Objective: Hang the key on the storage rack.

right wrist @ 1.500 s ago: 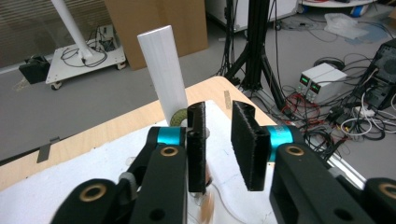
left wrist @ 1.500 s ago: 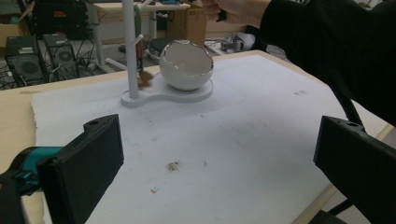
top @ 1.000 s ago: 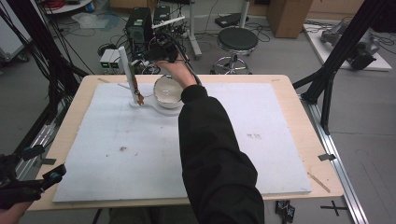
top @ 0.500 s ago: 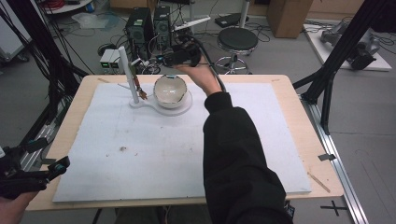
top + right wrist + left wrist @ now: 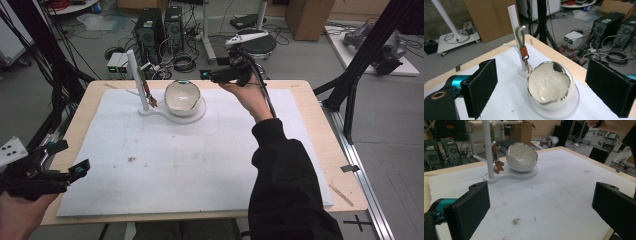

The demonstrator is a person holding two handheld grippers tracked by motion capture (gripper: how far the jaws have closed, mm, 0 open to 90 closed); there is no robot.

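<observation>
The right gripper [image 5: 207,74] hangs above the far edge of the desk [image 5: 310,107], just to the right of the egg-shaped bowl [image 5: 182,97], its fingers [image 5: 482,86] spread wide with nothing between them, having just been opening; from its own view the bowl [image 5: 550,87] lies ahead and below, and beyond it the keychain [image 5: 523,51] hangs by a green loop on a peg of the white stand [image 5: 513,23], its long axis straight down beside the upright post; the left gripper [image 5: 75,167] waits at the near left corner, well apart from the stand [image 5: 487,147], its fingers [image 5: 471,207] also wide and empty, so the right hand is much the nearer; count: one stand, one bowl, one keychain [image 5: 496,161], two grippers; the next move probably turns on coming in level at the hanging keychain from the bowl's side.
</observation>
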